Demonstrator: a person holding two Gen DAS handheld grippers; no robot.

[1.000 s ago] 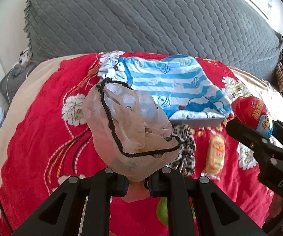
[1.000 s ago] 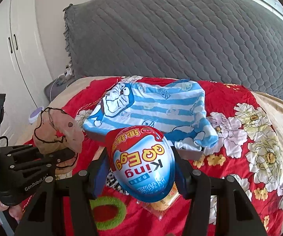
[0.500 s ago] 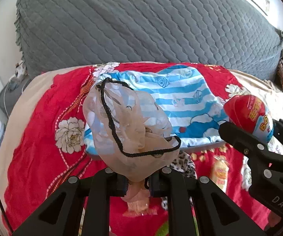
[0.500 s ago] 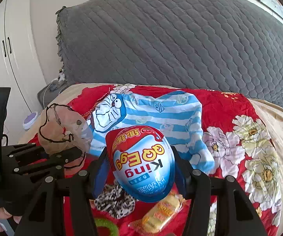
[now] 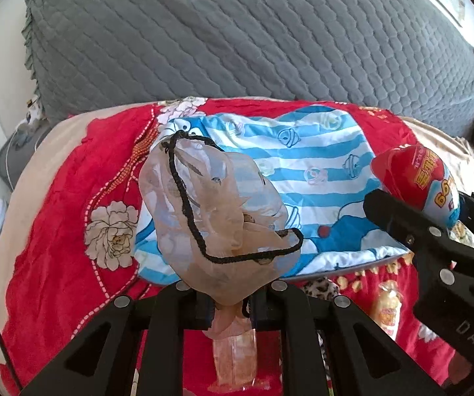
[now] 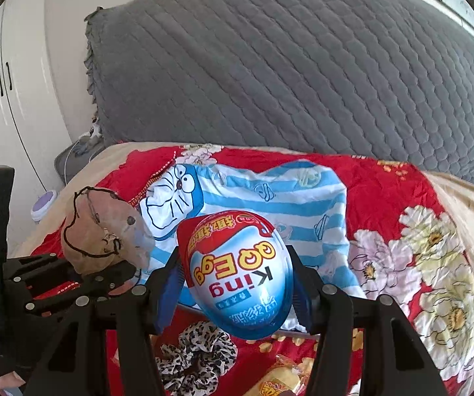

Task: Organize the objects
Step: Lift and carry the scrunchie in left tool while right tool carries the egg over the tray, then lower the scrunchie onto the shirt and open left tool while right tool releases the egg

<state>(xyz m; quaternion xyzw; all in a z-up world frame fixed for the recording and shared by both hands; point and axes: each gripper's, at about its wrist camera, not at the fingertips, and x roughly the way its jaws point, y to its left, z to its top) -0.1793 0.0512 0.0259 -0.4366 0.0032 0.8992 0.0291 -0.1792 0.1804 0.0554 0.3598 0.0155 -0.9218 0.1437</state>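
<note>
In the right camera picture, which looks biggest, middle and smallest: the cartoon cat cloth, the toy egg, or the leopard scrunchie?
1. Cartoon cat cloth
2. Toy egg, though it is close to the camera, so it looks bigger than it really is
3. Leopard scrunchie, partly hidden

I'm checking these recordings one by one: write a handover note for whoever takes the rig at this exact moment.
Left gripper: shut on the neck of the sheer drawstring pouch, held in the air.
Right gripper: shut on the King Egg, also in the air.
On the red floral blanket: striped cartoon cloth, leopard scrunchie, wrapped snack.
Done: pouch and egg picked up.
Left: egg not yet in the pouch; the other things are still loose on the blanket.
</note>
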